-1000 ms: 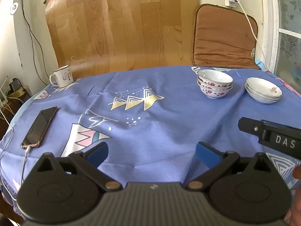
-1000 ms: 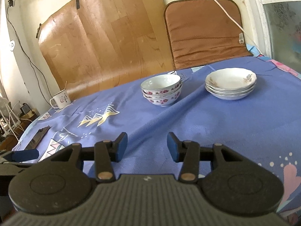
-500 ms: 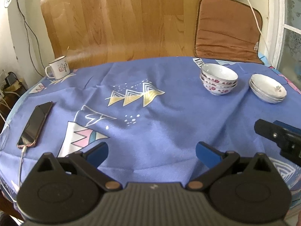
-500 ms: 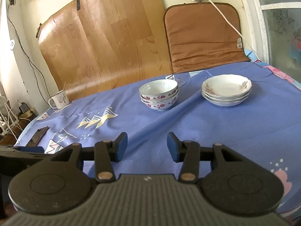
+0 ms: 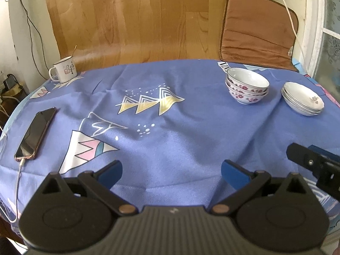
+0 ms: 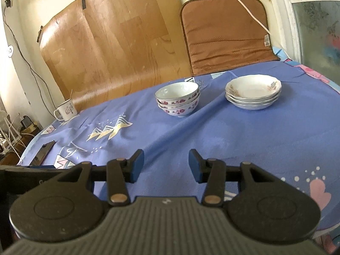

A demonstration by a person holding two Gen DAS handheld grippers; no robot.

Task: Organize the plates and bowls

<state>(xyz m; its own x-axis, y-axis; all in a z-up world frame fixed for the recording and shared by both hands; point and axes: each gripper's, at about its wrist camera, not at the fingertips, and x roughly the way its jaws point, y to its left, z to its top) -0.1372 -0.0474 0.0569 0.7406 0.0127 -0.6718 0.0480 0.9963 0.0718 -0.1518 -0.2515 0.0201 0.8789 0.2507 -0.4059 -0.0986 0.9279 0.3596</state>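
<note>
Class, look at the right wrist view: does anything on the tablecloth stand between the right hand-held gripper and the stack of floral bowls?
Nothing visible does. Only bare blue tablecloth lies between the open right hand-held gripper and the stack of floral bowls. The stack of plates sits to the right of that path, the mug far left.

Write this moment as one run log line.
left hand-held gripper: open, empty | right hand-held gripper: open, empty | bowls: stacked | plates: stacked
</note>
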